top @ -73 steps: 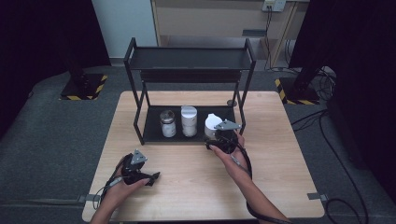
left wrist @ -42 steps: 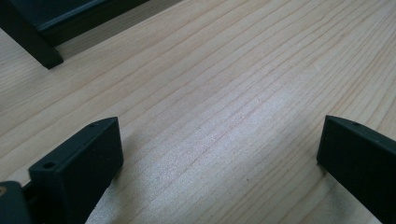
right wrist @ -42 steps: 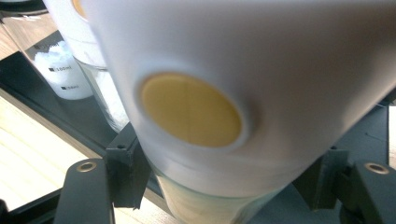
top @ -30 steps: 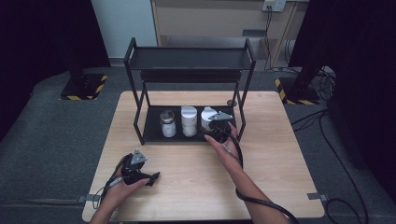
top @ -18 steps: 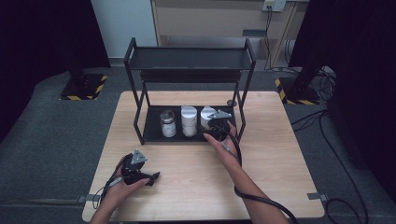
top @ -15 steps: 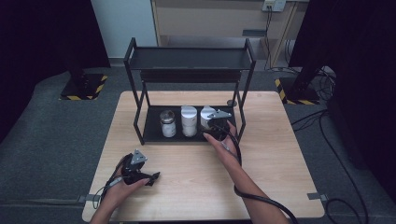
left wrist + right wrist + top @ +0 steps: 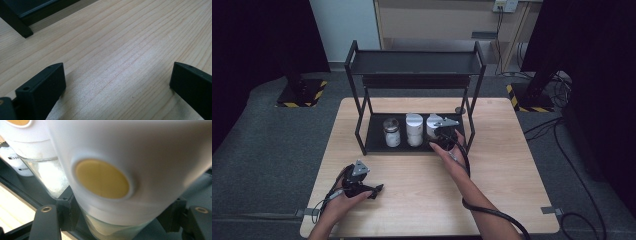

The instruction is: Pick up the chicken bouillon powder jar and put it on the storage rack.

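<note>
A glass jar with a white lid (image 7: 432,123) is at the right end of the black rack's lower shelf (image 7: 377,145). My right gripper (image 7: 443,132) is shut on it. In the right gripper view the jar (image 7: 130,165) leans toward the camera, a yellow disc on its lid, and the gripper (image 7: 120,217) has its two pads pressed on the glass body. I cannot tell whether its base rests on the shelf. My left gripper (image 7: 375,190) rests near the table's front left, open (image 7: 116,82) over bare wood.
Two more white-lidded jars stand on the same shelf, one in the middle (image 7: 414,129) and one at the left (image 7: 391,132). The rack's top shelf (image 7: 412,62) overhangs them. A small dark round object (image 7: 459,110) lies behind the rack's right post. The right gripper's cable (image 7: 492,212) trails off the front edge.
The right gripper has carried the jar from the shelf's front edge farther back, beside the middle jar. Over the last second it hardly moves. The left gripper stays put.
</note>
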`<state>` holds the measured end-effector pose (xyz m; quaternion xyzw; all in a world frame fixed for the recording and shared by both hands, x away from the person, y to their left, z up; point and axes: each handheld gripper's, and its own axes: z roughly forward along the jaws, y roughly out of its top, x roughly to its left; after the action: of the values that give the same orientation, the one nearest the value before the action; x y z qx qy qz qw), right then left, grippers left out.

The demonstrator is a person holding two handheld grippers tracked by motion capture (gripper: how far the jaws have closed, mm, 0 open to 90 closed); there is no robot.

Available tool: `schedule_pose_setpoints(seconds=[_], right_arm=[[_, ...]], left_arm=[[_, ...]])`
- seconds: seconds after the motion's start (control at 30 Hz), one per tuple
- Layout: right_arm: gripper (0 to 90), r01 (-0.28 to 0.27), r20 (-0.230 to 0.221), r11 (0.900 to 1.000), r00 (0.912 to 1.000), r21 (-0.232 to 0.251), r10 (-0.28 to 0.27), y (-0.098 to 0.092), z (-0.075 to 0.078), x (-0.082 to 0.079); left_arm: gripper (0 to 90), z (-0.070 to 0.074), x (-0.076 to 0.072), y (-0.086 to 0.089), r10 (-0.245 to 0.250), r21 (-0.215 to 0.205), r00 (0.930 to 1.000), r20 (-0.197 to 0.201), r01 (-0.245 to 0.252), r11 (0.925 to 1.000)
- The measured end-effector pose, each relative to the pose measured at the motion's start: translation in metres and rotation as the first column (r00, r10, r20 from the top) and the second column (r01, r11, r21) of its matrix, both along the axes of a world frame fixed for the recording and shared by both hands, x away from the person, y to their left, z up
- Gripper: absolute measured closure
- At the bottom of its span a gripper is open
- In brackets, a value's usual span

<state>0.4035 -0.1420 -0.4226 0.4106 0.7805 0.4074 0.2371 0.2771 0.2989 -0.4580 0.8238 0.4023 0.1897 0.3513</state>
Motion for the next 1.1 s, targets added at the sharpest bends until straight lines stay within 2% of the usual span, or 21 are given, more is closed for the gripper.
schedule_pose_setpoints(seconds=[0.53, 1.1], right_arm=[[31.7, -0.017, -0.028, 1.0, 0.9995, 0.002, 0.017, -0.005, 0.0031, 0.0059], [31.5, -0.018, -0.023, 1.0, 0.9996, 0.01, 0.018, -0.0065, 0.001, 0.0057]], left_arm=[[0.0, 0.0, 0.0, 0.0, 0.0, 0.0, 1.0, 0.0, 0.0, 1.0], [0.0, -0.0001, 0.0, 0.0, 0.0, 0.0, 1.0, 0.0, 0.0, 1.0]])
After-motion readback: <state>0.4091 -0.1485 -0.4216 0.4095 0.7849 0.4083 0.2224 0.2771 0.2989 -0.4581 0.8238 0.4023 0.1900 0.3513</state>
